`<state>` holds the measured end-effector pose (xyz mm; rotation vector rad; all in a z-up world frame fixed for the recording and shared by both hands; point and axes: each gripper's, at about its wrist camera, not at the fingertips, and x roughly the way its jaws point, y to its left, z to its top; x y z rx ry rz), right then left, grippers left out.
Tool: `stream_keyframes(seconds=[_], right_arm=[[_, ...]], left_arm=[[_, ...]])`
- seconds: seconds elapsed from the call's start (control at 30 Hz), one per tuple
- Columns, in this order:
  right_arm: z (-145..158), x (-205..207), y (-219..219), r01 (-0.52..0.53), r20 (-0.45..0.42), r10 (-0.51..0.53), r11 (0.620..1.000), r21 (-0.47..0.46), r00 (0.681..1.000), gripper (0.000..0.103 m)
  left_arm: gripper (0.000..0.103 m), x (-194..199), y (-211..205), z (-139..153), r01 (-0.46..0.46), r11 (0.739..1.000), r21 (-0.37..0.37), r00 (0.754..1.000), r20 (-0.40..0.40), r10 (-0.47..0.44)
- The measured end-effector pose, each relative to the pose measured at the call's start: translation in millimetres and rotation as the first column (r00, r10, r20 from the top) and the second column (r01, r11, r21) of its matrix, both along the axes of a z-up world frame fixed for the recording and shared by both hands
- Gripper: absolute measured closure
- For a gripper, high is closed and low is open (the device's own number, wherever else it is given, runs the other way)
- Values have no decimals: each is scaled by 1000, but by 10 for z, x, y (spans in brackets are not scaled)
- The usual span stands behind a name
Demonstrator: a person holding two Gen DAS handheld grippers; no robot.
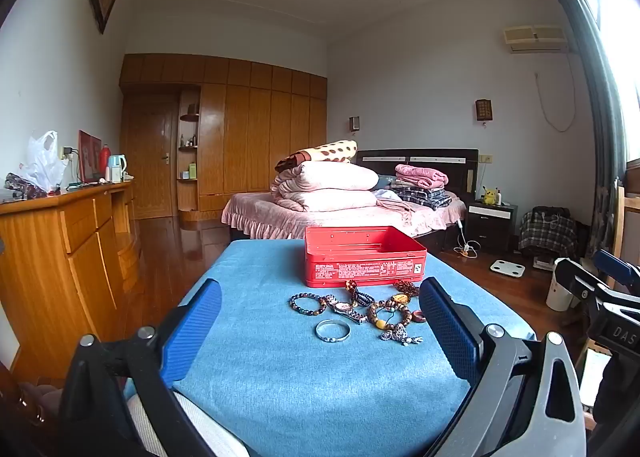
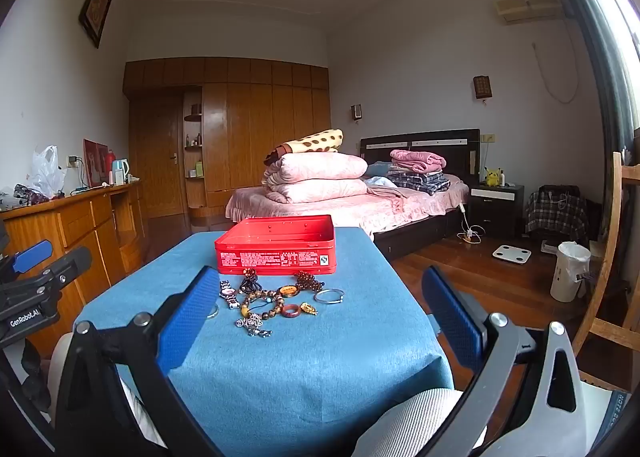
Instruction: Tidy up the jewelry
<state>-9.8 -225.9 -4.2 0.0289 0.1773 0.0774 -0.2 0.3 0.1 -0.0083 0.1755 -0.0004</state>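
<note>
Nothing has gone into the open red rectangular metal tin (image 1: pixel 362 257) as far as either view shows: the part of its inside that can be seen is bare (its floor is largely hidden behind the near wall). The tin stands toward the far end of the blue-cloth-covered surface (image 1: pixel 280 377). All the jewelry lies loose on the cloth just in front of it: a dark round-bead bracelet (image 1: pixel 307 304), a metal-band wristwatch (image 1: pixel 345 309), a plain silver bangle (image 1: pixel 332 330), a brown and amber beaded bracelet (image 1: pixel 390 313), a small reddish ring (image 2: pixel 290 311), a thin silver wire bangle (image 2: pixel 329 295) and a silvery charm cluster (image 1: pixel 400 335), several of them touching or overlapping.

The left tool (image 1: pixel 320 331) stands wide with nothing between its blue pads, well short of the pile. The right tool (image 2: pixel 320 321) is likewise spread wide and empty, back from the pieces.

By my reading the whole job remains: each piece has yet to be lifted and placed in the tin.
</note>
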Motion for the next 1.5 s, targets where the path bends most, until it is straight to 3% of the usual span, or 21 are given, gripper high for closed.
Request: stream_keyframes(seconds=[1.5], right_arm=[[11,-15,-10,-1,0,1,1000,1,1000,5]], left_arm=[[6,-17,15,3,-1,1000,-2,1000,2,1]])
